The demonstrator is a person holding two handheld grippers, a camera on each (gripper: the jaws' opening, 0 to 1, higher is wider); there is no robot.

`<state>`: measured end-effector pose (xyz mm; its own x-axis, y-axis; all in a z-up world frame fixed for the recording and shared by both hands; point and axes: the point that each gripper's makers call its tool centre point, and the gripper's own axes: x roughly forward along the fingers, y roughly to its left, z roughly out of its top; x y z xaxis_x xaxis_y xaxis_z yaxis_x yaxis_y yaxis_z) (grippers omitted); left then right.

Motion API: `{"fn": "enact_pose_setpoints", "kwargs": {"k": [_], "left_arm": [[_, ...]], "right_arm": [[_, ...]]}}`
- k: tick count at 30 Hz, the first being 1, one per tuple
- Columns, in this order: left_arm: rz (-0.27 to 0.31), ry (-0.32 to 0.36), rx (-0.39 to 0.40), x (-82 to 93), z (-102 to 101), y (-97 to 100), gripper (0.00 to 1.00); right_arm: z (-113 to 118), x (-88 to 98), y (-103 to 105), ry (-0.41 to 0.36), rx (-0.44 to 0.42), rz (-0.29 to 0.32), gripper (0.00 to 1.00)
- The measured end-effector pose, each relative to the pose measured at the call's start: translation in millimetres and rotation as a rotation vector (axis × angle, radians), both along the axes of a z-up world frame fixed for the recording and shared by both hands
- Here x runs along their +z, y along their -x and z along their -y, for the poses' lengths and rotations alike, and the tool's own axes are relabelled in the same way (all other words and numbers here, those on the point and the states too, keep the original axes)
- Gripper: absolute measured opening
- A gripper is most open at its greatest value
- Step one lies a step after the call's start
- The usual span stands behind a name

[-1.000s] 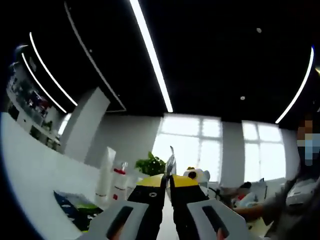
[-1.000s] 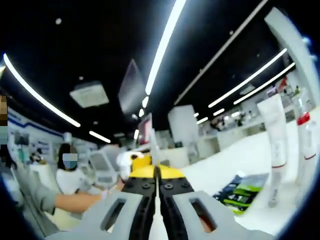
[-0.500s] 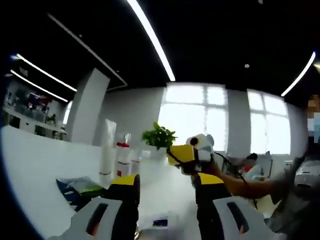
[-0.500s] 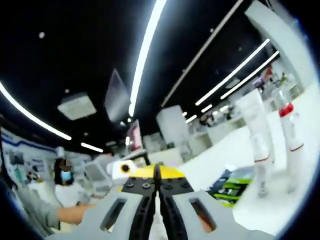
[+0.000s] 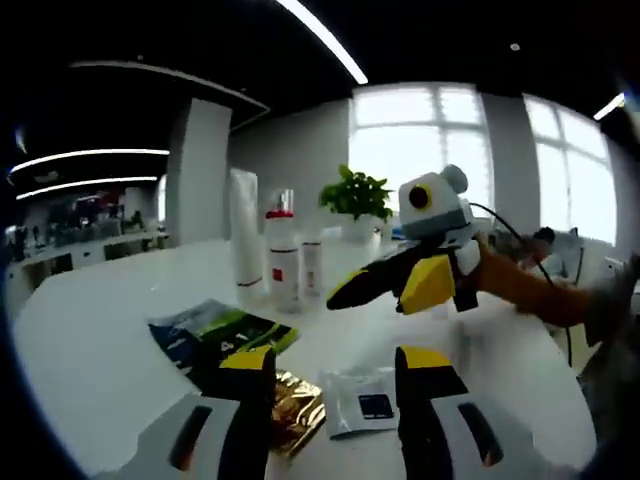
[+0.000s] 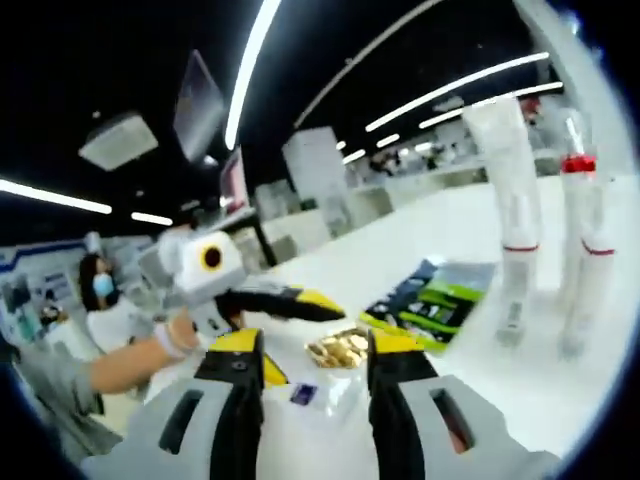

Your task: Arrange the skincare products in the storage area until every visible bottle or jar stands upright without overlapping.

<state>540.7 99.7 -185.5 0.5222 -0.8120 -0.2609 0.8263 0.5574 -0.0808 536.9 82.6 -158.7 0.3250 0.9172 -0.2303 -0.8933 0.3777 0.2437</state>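
Observation:
A tall white tube [image 5: 245,230] stands upright on the white table [image 5: 90,330], with a clear bottle with a red collar [image 5: 282,252] and a small bottle [image 5: 312,265] beside it. In the right gripper view the tube [image 6: 510,190] and red-collared bottle [image 6: 585,230] stand at the right. My left gripper [image 5: 335,385] is open above a gold sachet [image 5: 295,405] and a white sachet [image 5: 360,400]. My right gripper [image 6: 315,365] is open over the same gold sachet [image 6: 345,348] and white sachet [image 6: 310,395]. Each gripper shows in the other's view, the right gripper [image 5: 375,295] and the left gripper [image 6: 325,308].
A green and blue flat pack [image 5: 215,335] lies on the table left of the sachets, and the same pack [image 6: 430,300] shows in the right gripper view. A potted plant [image 5: 358,195] stands behind the bottles. A seated person [image 6: 100,300] is at a desk in the background.
Both grippers have gone from shut to open, the left first. Both views have tipped down from the ceiling toward the table, bringing the sachets into sight.

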Motion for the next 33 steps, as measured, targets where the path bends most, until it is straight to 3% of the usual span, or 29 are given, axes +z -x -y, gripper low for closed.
{"fn": "enact_pose_setpoints", "kwargs": {"k": [5, 10, 14, 19, 22, 27, 30, 33], "left_arm": [[-0.04, -0.071, -0.02, -15.4, 2.3, 4.0, 0.44], [-0.055, -0.144, -0.031, -29.2, 2.1, 5.9, 0.29], [-0.078, -0.116, -0.036, -29.4, 4.8, 7.5, 0.25], [-0.048, -0.123, -0.014, -29.7, 4.0, 5.4, 0.17], [-0.027, -0.141, -0.027, -29.1, 1.6, 5.2, 0.0], [-0.019, -0.139, -0.029, -27.1, 1.6, 5.2, 0.0], [-0.032, -0.134, -0.023, -25.7, 0.1, 7.6, 0.0], [-0.033, -0.133, -0.019, -26.9, 1.3, 14.1, 0.0]], "right_arm": [[1.7, -0.9, -4.0, 0.008, -0.009, 0.003, 0.36], [6.6, 3.7, -9.3, -0.009, -0.034, 0.017, 0.3], [5.3, 6.1, -9.9, -0.015, -0.037, 0.031, 0.29], [6.5, 6.8, -12.2, -0.018, -0.045, 0.035, 0.25], [8.5, 7.7, -15.4, -0.023, -0.056, 0.037, 0.24], [10.6, 8.8, -17.9, -0.025, -0.062, 0.041, 0.22], [8.4, 5.4, -13.9, -0.012, -0.035, 0.023, 0.27], [2.2, -9.4, 2.6, 0.028, 0.042, -0.071, 0.47]]}}
